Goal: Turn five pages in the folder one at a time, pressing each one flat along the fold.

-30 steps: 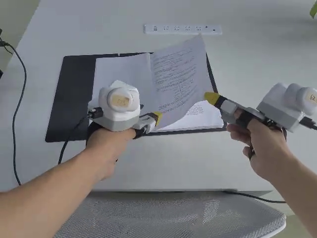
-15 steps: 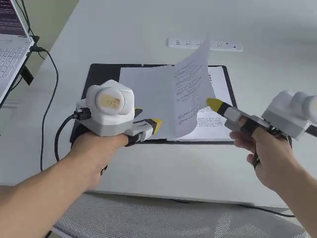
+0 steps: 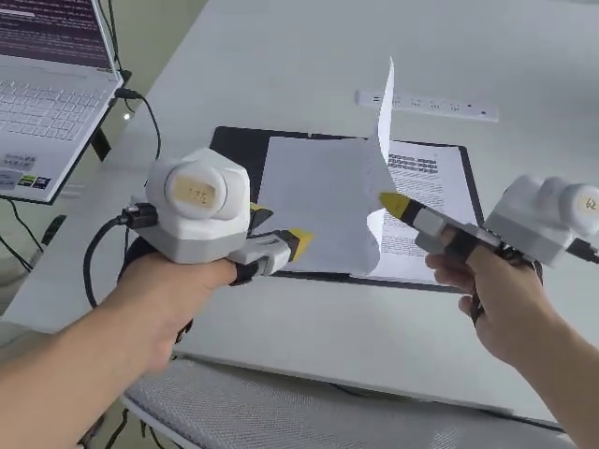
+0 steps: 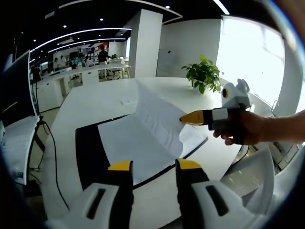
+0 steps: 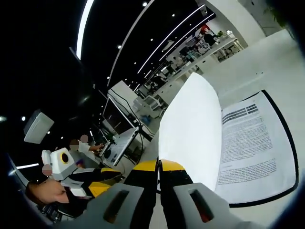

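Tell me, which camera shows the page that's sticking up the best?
The left gripper view: the lifted page shows nearly whole, printed side out, edge pinched by the right gripper. The head view catches it nearly edge-on; the right gripper view sees its blank back up close.

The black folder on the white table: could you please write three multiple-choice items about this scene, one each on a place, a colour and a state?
1. Where does the white power strip lie? A beyond the far edge of the black folder; B on the folder's left cover; C under the folder.
2. What colour tips the fingers of the left gripper? A red; B yellow; C blue.
3. The white printed page pinched by the right gripper is: A lying flat; B crumpled; C raised mid-turn.
Key: 1 A, the head view shows it past the folder; 2 B, both tips are yellow; 3 C, the page stands up from the fold.
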A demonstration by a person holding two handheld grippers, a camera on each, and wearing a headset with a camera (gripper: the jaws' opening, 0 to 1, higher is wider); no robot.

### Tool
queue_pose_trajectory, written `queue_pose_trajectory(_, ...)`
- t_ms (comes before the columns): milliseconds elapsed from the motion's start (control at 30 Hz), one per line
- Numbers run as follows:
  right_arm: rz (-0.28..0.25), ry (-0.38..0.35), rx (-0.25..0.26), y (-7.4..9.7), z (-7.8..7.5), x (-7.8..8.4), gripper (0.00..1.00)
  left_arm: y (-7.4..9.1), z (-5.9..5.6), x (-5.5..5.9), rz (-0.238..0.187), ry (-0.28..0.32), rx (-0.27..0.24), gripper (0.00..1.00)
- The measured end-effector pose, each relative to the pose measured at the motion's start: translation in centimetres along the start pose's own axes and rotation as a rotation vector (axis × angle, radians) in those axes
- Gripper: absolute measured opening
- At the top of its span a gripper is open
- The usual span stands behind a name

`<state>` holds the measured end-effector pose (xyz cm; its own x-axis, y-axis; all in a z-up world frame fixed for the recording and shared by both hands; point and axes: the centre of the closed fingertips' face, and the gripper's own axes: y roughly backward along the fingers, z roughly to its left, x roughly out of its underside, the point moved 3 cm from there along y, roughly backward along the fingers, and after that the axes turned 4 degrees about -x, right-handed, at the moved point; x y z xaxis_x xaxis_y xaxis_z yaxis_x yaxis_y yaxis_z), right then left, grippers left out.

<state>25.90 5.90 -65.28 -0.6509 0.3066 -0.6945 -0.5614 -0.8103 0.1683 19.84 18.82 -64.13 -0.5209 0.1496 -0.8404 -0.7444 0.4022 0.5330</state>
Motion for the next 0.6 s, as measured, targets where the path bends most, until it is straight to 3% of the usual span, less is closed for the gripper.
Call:
queue_pose_trajectory(400,0.130,0.013,-0.011,-5.1,1.5,4.0,0.00,3.3,3.8,1.6,0.008,0.052,-0.063,0.35)
queue_pose_trajectory(600,0.174,0.012,-0.014,-7.1,2.0,5.7,0.00,4.6,5.2,2.5,0.014,0.072,-0.086,0.36)
